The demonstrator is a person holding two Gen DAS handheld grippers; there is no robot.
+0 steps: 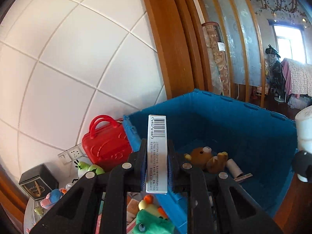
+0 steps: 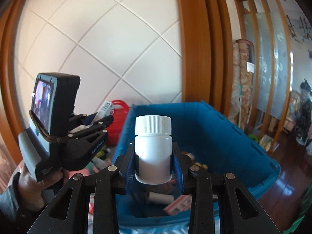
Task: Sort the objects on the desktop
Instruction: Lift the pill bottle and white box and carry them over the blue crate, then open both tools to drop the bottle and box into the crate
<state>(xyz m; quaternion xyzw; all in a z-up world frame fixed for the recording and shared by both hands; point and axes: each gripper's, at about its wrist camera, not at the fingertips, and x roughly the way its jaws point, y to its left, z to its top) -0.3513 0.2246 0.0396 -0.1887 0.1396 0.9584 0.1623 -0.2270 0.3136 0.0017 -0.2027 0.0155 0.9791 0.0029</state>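
My left gripper (image 1: 157, 156) is shut on a narrow silver box with a barcode (image 1: 157, 148), held upright over the near left corner of the blue crate (image 1: 243, 128). My right gripper (image 2: 153, 156) is shut on a white screw-cap bottle (image 2: 153, 146), held upright above the blue crate (image 2: 224, 136). The left gripper (image 2: 97, 117) with its box (image 2: 106, 107) shows at the left of the right wrist view. Inside the crate lie a brown bear plush (image 1: 206, 159), a white roll (image 1: 234, 167) and a pink card (image 2: 178, 206).
A red toy suitcase (image 1: 106, 146) stands against the tiled wall left of the crate. A black box (image 1: 38, 181), a green plush (image 1: 154, 220), a frog toy (image 1: 87, 168) and small toys crowd the table at lower left. A wooden door frame (image 1: 169, 48) rises behind.
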